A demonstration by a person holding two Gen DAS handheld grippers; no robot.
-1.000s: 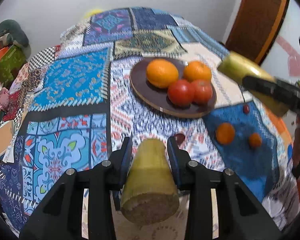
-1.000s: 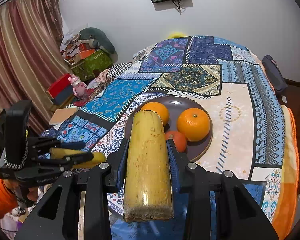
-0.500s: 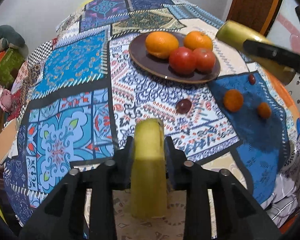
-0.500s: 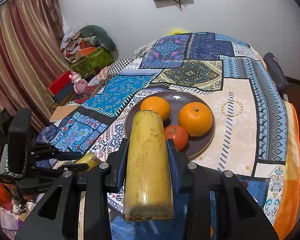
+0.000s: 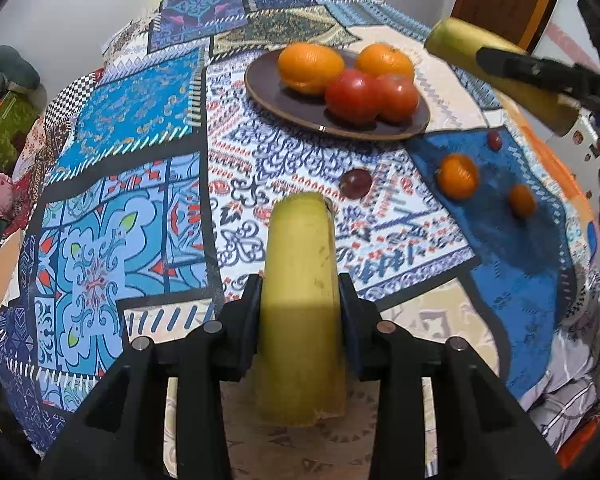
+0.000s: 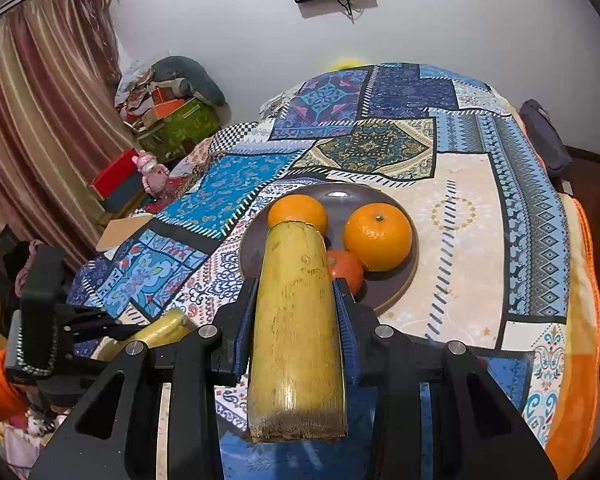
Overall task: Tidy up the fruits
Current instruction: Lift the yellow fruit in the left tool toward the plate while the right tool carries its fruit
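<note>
1. The left gripper (image 5: 300, 300) has its fingers clamped on a yellow-green sugarcane piece (image 5: 302, 304), held around its middle with both cut ends sticking out past the pads. It hangs above the patterned bedspread (image 5: 140, 208), near the front edge of the bed.
2. The right gripper (image 6: 296, 320) likewise has its fingers closed tight on a second sugarcane piece (image 6: 296, 320), gripped mid-length, with the fibrous cut end toward the camera. Its far end points at the brown plate (image 6: 400, 280).
3. The plate already carries two oranges (image 5: 310, 66) and two tomatoes (image 5: 354, 96), all touching one another. Free room remains mostly on the plate's left side in the left wrist view.
4. Loose on the bedspread, apart from the plate, lie two small tangerines (image 5: 458, 176), a dark plum-like fruit (image 5: 355, 183) and another small dark one near the plate's rim.
5. Handling, as a judgement: the cane looks stiff, woody and fairly heavy for its size, with a smooth waxy skin that may slip or rotate between the pads. A mid-length hold across its width keeps it balanced.
6. The round fruit would roll on the soft bed; each should be taken across its widest part, the tomatoes gently, since they bruise.
</note>
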